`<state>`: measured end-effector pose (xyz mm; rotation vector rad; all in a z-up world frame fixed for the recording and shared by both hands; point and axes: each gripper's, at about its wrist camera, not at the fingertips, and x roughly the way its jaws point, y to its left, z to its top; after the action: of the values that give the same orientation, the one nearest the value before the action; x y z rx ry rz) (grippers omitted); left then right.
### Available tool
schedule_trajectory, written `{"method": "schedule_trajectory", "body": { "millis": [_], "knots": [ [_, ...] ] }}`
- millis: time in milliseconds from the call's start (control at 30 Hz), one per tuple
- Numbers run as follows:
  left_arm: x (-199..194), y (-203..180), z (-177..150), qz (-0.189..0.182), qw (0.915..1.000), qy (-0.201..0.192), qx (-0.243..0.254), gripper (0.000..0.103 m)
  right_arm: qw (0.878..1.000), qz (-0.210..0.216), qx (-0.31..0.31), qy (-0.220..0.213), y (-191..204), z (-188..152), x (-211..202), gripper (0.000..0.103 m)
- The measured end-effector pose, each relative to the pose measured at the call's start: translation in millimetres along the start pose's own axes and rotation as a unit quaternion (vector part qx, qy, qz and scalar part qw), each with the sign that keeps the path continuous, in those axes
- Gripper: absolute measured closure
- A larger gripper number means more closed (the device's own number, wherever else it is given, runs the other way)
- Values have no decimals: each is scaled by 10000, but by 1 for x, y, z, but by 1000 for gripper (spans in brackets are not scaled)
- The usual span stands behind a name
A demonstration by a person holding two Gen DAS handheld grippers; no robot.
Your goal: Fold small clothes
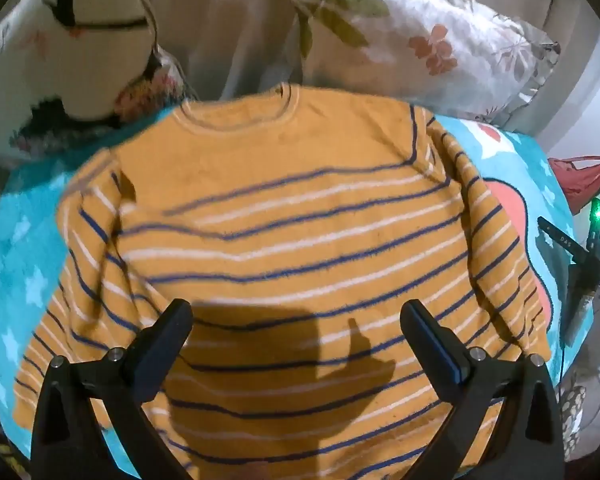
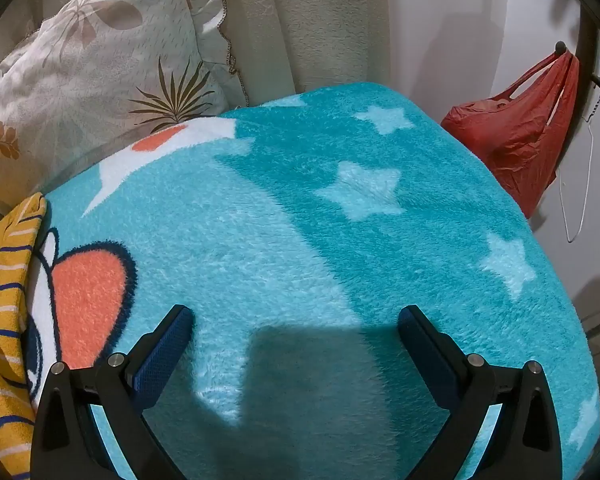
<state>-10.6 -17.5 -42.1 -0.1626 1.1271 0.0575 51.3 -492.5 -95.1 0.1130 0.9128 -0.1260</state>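
Observation:
A small mustard-yellow sweater (image 1: 284, 216) with navy and white stripes lies spread flat on a turquoise fleece blanket (image 1: 24, 264), collar toward the far side, sleeves folded along its sides. My left gripper (image 1: 296, 312) hovers above its lower half, jaws wide open, nothing between them. In the right wrist view my right gripper (image 2: 294, 318) stands open over bare blanket (image 2: 300, 232), with the sweater's sleeve (image 2: 4, 300) at the left edge. The other gripper (image 1: 580, 264) shows at the right edge of the left wrist view.
Floral pillows (image 1: 420, 40) (image 2: 80, 76) lean against a beige curtain (image 2: 300, 20) at the far side. A red plastic bag (image 2: 516, 144) hangs on a hook by the white wall to the right, beyond the blanket's edge.

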Motion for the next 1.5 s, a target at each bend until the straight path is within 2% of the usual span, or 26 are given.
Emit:
{"method": "schedule_trajectory", "body": {
  "millis": [300, 533, 700, 833, 1033, 1100, 1167, 1233, 1300, 1367, 1400, 1433, 1500],
  "knots": [
    [32, -12, -38, 61, 9989, 296, -357, 0, 10000, -13, -10, 5, 1, 0, 0, 0],
    [49, -23, -47, 146, 9985, 374, -372, 0, 10000, -11, -9, 1, 0, -2, 2, 0],
    [56, -29, -54, 467, 9980, 378, -216, 0, 10000, -19, -13, 4, 0, -2, 2, 0],
    [57, -31, -58, 584, 9972, 391, -259, 0, 10000, -18, -5, 0, 2, -1, 1, 0],
    [55, -35, -63, 609, 9966, 516, -201, 0, 10000, -1, 52, 17, 2, 1, 1, 0],
    [64, -45, -47, 552, 9963, 642, -129, 0, 9999, 19, 92, 98, 0, 2, 0, 0],
    [57, -41, -47, 447, 9967, 610, -294, 0, 9996, 37, 21, 282, 0, 5, 2, 0],
    [42, -33, -51, 285, 9962, 471, -674, 0, 9990, 102, 59, 432, -1, 8, 3, 0],
    [23, -27, -57, 225, 9958, 283, -837, 0, 9982, 119, 86, 582, -2, 10, 3, 0],
    [8, -24, -61, 415, 9960, 124, -785, 0, 9954, 78, 388, 875, -4, 12, -5, 9],
    [-3, -23, -64, 577, 9955, 28, -746, 0, 9960, 115, 466, 750, -3, 13, -17, 24],
    [-10, -20, -67, 673, 9950, -22, -740, 0, 9973, 105, 441, 582, 1, 13, -29, 31],
    [-22, -2, -76, 799, 9933, -92, -824, 0, 9997, 160, 187, -38, 19, 9, -74, 31]
  ]
}}
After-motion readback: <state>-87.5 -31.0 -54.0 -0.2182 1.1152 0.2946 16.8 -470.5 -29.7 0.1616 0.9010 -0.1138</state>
